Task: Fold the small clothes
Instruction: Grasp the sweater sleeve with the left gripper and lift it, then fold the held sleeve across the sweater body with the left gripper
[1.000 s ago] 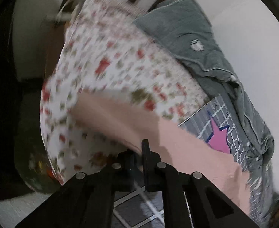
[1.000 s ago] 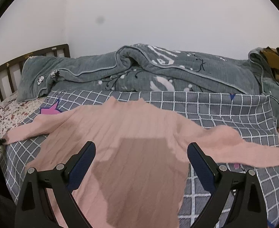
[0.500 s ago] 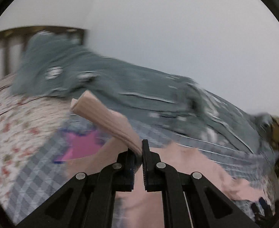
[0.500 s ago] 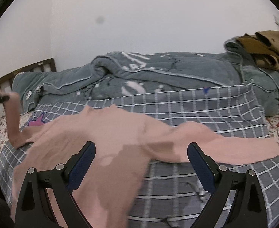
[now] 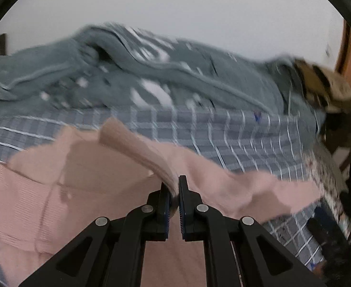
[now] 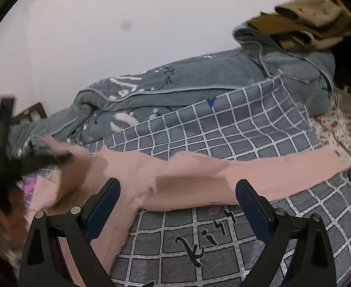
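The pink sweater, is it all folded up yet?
Not yet. The pink sweater lies mostly spread; the left gripper pinches one sleeve, lifted over its body. The other sleeve lies stretched out.

Sweater (image 6: 194,181): you see it spread across mid-frame on the checked sheet (image 6: 259,129).
Quilt (image 6: 175,81): bunched behind the sheet, upper centre.
Clothes pile (image 6: 302,27): on the quilt, upper right.
Your left gripper (image 5: 174,191): lower centre, over the sweater.

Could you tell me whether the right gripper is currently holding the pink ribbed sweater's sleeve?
No, the right gripper stands wide open above the pink ribbed sweater, with nothing pinched between its blue-padded fingers.
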Demonstrator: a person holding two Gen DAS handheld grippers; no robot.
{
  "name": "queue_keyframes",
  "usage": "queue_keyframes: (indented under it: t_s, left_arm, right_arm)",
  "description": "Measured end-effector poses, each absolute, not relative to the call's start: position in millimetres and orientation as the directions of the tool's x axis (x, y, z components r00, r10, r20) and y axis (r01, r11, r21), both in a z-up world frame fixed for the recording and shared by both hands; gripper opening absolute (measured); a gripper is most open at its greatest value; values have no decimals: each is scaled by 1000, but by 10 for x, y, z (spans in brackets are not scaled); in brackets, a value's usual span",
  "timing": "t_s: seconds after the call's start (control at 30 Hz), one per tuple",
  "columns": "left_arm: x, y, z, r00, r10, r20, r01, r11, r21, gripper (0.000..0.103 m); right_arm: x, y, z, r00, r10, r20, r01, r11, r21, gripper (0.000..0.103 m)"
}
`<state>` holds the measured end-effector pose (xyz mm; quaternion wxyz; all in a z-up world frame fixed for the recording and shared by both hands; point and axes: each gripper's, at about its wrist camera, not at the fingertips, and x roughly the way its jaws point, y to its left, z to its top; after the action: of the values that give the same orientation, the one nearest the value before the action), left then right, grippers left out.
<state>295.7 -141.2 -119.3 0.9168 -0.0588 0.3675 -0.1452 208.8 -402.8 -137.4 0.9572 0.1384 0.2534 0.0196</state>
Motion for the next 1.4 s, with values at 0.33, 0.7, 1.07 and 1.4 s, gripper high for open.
queue_keyframes:
  t_s: [0.33, 0.7, 1.07, 1.4]
  left_arm:
    - [2746, -1387, -1332, 686, -295, -666, 256, 954, -159, 69]
    - [2518, 216, -1295, 769, -9, -639, -39, 997, -61, 71]
    - [2813, 1263, -1697, 730, -107, -675, -115, 954, -276, 62]
    - [3041, 1338, -1823, 726, -141, -673, -155, 920, -360, 14]
  right_arm:
    - [2135, -3896, -1407, 868, 116, -484, 0, 973, 233, 96]
    - [2162, -3564, -1532, 859, 131, -495, -61, 986, 155, 96]
    - [2307, -3263, -1694, 832, 89, -548, -83, 996, 35, 65]
    - [2378, -3199, -1754, 818, 108, -565, -94, 994, 53, 65]
